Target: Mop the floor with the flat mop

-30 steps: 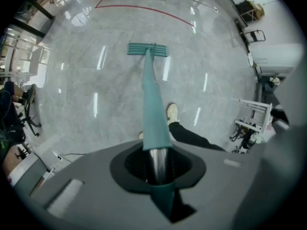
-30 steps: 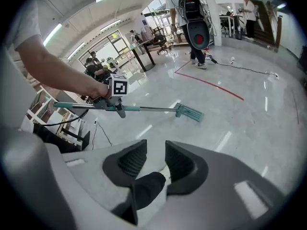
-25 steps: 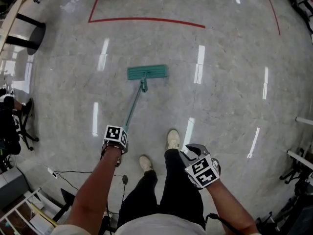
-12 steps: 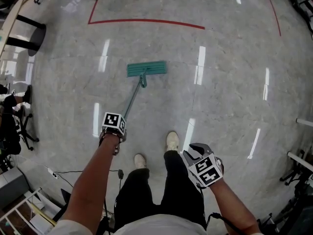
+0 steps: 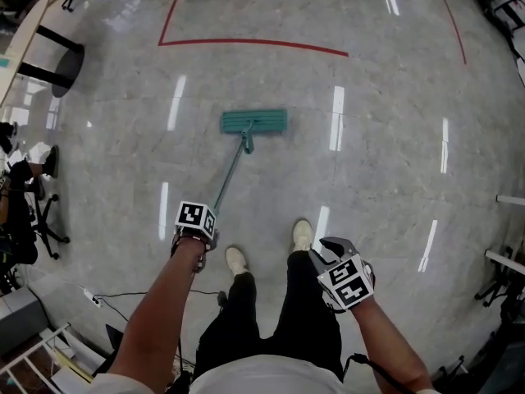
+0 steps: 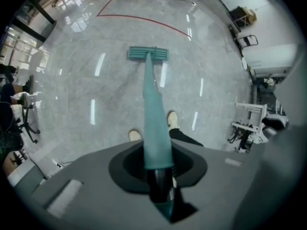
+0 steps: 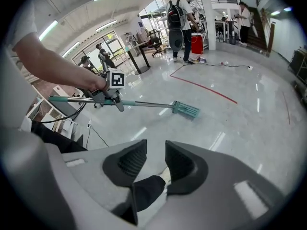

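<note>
The flat mop's green head (image 5: 254, 121) lies flat on the grey stone floor ahead of me, short of a red tape line (image 5: 246, 43). Its teal handle (image 5: 231, 175) slants back to my left gripper (image 5: 194, 220), which is shut on it. In the left gripper view the handle (image 6: 153, 109) runs from between the jaws of the left gripper (image 6: 157, 164) out to the mop head (image 6: 148, 53). My right gripper (image 5: 340, 273) hangs by my right leg, away from the mop. Seen in its own view, the right gripper (image 7: 156, 159) has its jaws a narrow gap apart, with nothing between them.
A black round table base (image 5: 61, 64) and an office chair (image 5: 33, 212) stand at the left. A cable (image 5: 123, 294) trails on the floor near my feet. Metal racks (image 5: 509, 261) line the right edge. People (image 7: 177, 18) and a red bin (image 7: 197, 43) are far off.
The mop head has slid forward, closer to the red line, and my feet have stepped forward after it. The right gripper stays by my leg.
</note>
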